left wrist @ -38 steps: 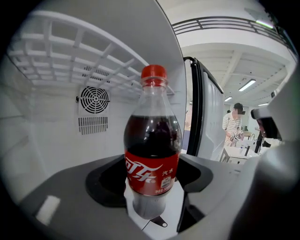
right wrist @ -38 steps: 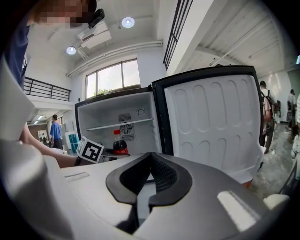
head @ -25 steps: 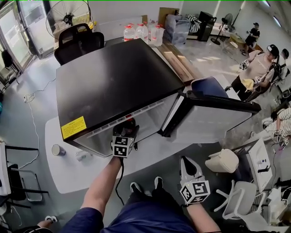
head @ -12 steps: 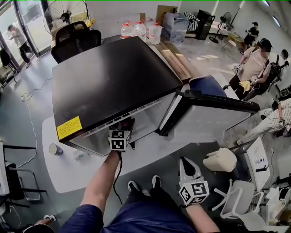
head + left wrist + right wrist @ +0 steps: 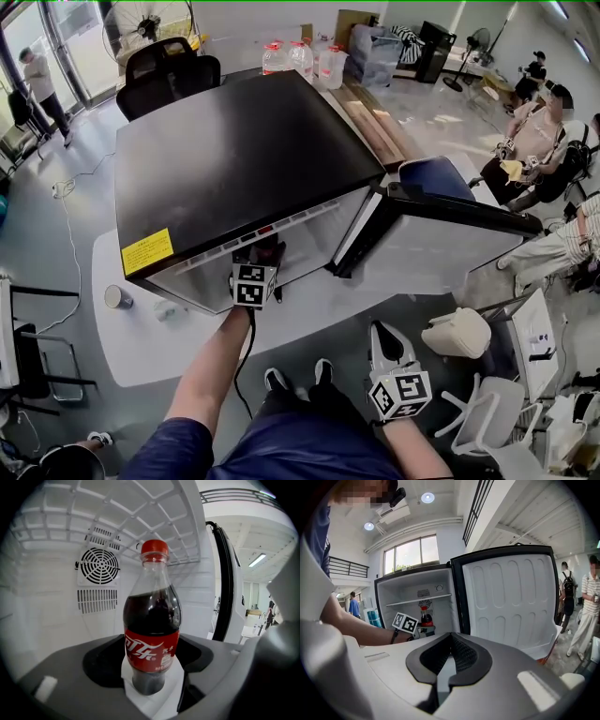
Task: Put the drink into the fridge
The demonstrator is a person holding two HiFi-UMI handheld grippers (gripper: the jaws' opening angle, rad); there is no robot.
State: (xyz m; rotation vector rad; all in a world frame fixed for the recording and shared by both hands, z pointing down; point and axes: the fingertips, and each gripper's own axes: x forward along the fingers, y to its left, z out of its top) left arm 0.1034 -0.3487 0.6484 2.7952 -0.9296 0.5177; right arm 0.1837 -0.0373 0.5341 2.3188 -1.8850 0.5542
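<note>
A cola bottle (image 5: 151,634) with a red cap and red label stands upright between the jaws of my left gripper (image 5: 149,686), which is shut on its lower part. It is inside the fridge: the white back wall with a round fan grille (image 5: 99,566) is behind it and a wire shelf (image 5: 140,522) above. In the head view the left gripper (image 5: 265,253) reaches into the open front of the black-topped fridge (image 5: 234,159). The right gripper view shows the bottle (image 5: 425,617) under the shelf. My right gripper (image 5: 384,342) hangs low by my leg, shut and empty.
The fridge door (image 5: 441,234) stands open to the right. The fridge sits on a white platform (image 5: 141,347) with a small can (image 5: 117,296) on it. A white container (image 5: 457,331) lies right of my feet. People (image 5: 530,141) stand at the right, and an office chair (image 5: 169,70) is behind the fridge.
My left gripper stays at the fridge opening with the bottle, perhaps slightly deeper in. The head view has shifted a little. The right gripper has not moved.
</note>
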